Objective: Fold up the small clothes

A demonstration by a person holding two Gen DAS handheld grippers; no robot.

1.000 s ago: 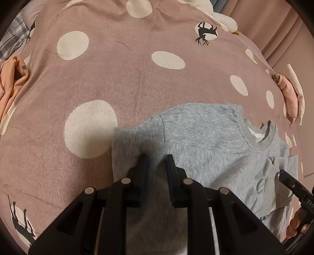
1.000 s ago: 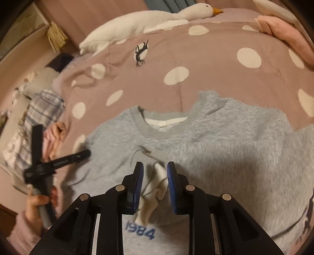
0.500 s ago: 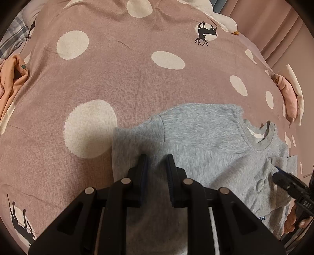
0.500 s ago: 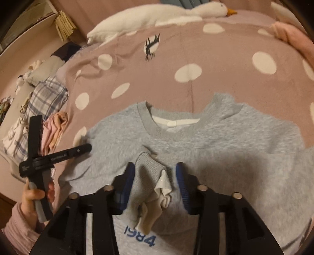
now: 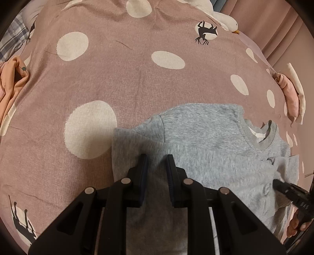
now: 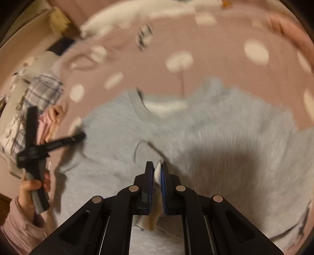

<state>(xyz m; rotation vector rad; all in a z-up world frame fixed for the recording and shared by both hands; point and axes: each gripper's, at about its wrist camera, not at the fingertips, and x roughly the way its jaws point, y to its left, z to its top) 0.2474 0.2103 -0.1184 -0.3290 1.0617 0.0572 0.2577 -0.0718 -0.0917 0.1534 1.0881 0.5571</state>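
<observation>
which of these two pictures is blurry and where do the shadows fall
The right wrist view is smeared by motion, worst on the polka-dot bedspread and toy goose, and a dark shadow crosses the grey sweatshirt. The left wrist view is sharp; shadow lies on the sweatshirt ahead of the left gripper. Both bulge from fisheye.

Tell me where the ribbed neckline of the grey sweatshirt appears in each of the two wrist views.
Left wrist view: the neckline lies at the right, above the other gripper's black tip.
Right wrist view: the neckline, blurred, lies just left of centre, above the camera's own jaws.
Shared landmark: the white goose plush at the bed's far edge.
</observation>
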